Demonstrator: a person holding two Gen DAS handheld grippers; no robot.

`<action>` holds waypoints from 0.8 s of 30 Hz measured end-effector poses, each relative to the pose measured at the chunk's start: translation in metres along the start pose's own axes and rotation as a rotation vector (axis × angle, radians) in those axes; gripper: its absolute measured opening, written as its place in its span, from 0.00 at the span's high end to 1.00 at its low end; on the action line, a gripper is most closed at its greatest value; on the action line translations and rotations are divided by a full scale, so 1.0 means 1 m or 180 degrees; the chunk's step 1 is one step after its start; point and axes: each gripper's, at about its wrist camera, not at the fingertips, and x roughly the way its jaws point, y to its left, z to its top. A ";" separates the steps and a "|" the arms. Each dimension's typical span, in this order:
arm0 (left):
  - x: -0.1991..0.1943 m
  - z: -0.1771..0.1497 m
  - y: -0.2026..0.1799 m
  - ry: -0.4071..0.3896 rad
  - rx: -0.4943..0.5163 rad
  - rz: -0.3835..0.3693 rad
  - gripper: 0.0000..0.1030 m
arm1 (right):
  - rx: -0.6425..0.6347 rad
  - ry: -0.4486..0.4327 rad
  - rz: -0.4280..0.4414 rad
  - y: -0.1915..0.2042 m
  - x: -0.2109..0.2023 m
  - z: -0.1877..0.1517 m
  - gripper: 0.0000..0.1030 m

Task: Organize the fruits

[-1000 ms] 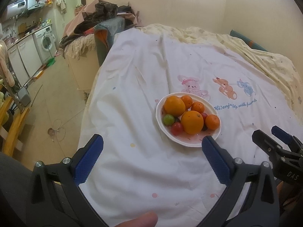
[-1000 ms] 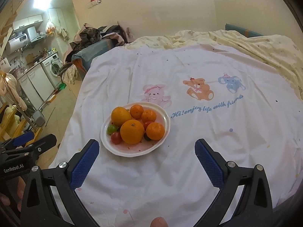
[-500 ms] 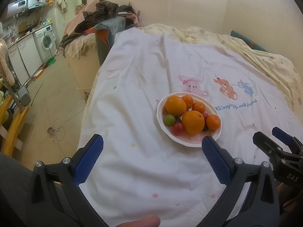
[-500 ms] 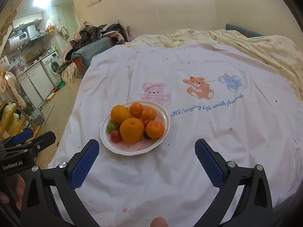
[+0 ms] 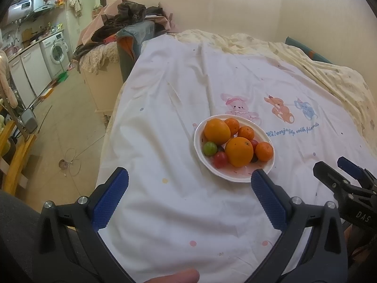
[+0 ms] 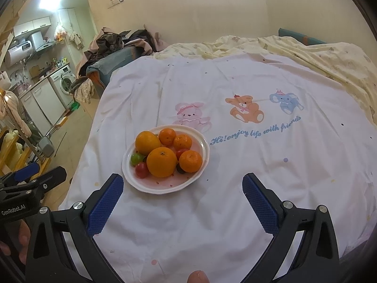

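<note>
White plate (image 6: 200,179) of oranges and small fruits rests on the bed sheet (image 6: 259,176). Left gripper (image 5: 188,200) and right gripper (image 6: 182,202) hover near, fingers spread wide, holding nothing. Approach the top orange (image 6: 161,162) from above, closing gently to avoid rolling its neighbours.

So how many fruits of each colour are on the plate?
Big orange ones: 2
Small orange ones: 3
Red ones: 2
Green ones: 1
Dark ones, partly hidden: 1
Total: 9 that show on the plate
</note>
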 end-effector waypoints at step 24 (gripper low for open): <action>0.004 -0.001 0.003 0.0050 -0.0021 -0.0095 0.00 | -0.0021 0.0026 -0.0029 -0.003 0.005 -0.002 0.00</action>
